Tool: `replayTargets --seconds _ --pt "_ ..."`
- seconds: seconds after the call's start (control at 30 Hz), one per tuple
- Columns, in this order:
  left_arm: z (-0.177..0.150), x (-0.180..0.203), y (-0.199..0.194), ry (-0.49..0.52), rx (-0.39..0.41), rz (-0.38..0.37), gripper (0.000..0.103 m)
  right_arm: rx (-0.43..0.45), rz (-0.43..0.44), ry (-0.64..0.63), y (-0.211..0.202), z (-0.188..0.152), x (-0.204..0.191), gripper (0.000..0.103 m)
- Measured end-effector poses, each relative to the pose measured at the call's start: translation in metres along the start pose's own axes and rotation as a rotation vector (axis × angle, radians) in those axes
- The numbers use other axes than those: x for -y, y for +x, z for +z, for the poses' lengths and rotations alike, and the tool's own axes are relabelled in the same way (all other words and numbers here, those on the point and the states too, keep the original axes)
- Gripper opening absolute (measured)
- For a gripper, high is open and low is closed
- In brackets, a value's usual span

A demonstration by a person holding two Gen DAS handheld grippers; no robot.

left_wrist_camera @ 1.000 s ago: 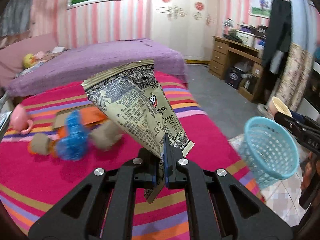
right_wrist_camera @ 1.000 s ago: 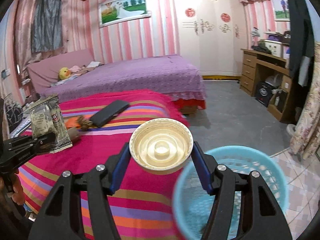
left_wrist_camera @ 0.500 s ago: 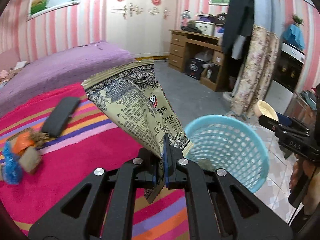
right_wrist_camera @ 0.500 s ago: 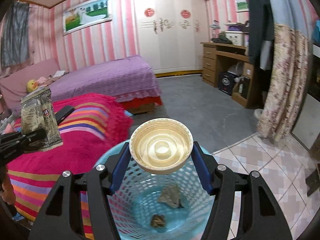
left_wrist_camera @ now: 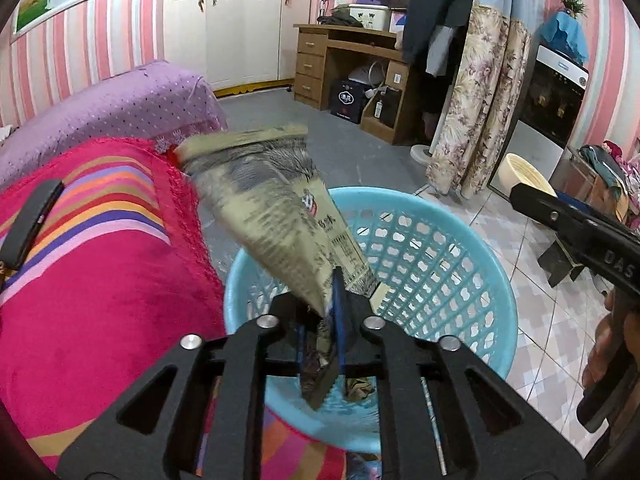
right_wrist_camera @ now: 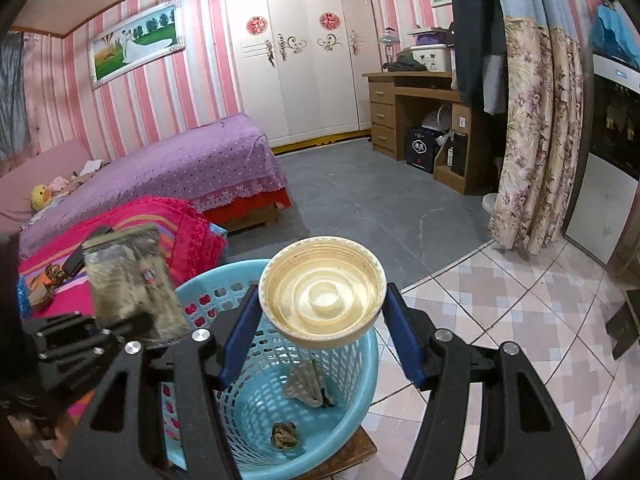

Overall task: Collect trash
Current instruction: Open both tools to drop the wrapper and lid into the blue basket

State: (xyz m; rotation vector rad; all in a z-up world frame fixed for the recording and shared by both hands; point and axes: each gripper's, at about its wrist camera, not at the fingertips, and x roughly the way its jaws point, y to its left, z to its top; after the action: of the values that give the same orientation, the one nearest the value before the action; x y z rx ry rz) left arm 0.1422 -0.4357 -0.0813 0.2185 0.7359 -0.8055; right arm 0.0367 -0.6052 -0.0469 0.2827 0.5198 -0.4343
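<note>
Left gripper (left_wrist_camera: 320, 340): fingers have just been opening, now slightly apart, with the lower end of the wrapper (left_wrist_camera: 276, 220) between them. Whether the pads press on it I cannot tell. Wrapper blurred, leaning up and left over the basket (left_wrist_camera: 472, 280) rim. Gripper points down into the basket mouth.

Right gripper (right_wrist_camera: 320, 336): blue fingers (right_wrist_camera: 240, 336) clamped on either side of a round cream lid (right_wrist_camera: 322, 292), hollow side toward the camera. Lid sits above the basket opening. Gripper angled downward. From the left view, the right gripper comes in from the right edge, with a hand (left_wrist_camera: 612, 356) behind it.

Basket: light blue, perforated walls. Two crumpled scraps (right_wrist_camera: 308, 386) lie at the bottom, apart from each other. It stands just beside the corner of a bed (left_wrist_camera: 100, 280) with a red striped blanket. A dark flat object (left_wrist_camera: 28, 220) lies on the blanket.

Room: second bed (right_wrist_camera: 192, 164) with purple cover behind. Pink striped walls, white wardrobe (right_wrist_camera: 308, 52), wooden desk (right_wrist_camera: 412, 108), floral curtain (right_wrist_camera: 532, 140). Floor grey, then pale tiles near the basket.
</note>
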Motion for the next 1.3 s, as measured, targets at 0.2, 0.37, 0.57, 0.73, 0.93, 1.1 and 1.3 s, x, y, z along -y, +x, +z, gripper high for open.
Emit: replayTargets --seconds 0.2,0.37,0.57,0.73,0.93,1.1,1.3 --pt "0.004 -0.009 -0.002 -0.025 0.018 0.027 0.063 -0.007 0.0 -0.005 0.001 -0.001 -0.001 0.061" --pt "0.006 -0.042 -0.033 -0.066 0.108 0.131 0.09 -0.004 0.001 -0.017 0.0 -0.001 -0.007 0.061" --pt "0.0 -0.095 -0.071 -0.149 0.153 0.252 0.095 0.0 0.015 -0.044 0.002 -0.004 -0.022 0.061" --pt "-0.01 -0.123 -0.101 -0.173 0.174 0.331 0.097 -0.019 0.032 -0.058 0.009 -0.004 -0.038 0.061" --pt "-0.024 -0.14 -0.128 -0.15 0.179 0.39 0.097 0.028 0.003 -0.08 0.002 -0.002 -0.054 0.089" --pt "-0.04 -0.159 -0.152 -0.177 0.188 0.413 0.097 0.066 0.025 -0.092 -0.007 0.001 -0.071 0.097" --pt "-0.061 -0.181 -0.172 -0.202 0.163 0.451 0.097 0.063 0.127 -0.13 -0.011 -0.001 -0.107 0.098"
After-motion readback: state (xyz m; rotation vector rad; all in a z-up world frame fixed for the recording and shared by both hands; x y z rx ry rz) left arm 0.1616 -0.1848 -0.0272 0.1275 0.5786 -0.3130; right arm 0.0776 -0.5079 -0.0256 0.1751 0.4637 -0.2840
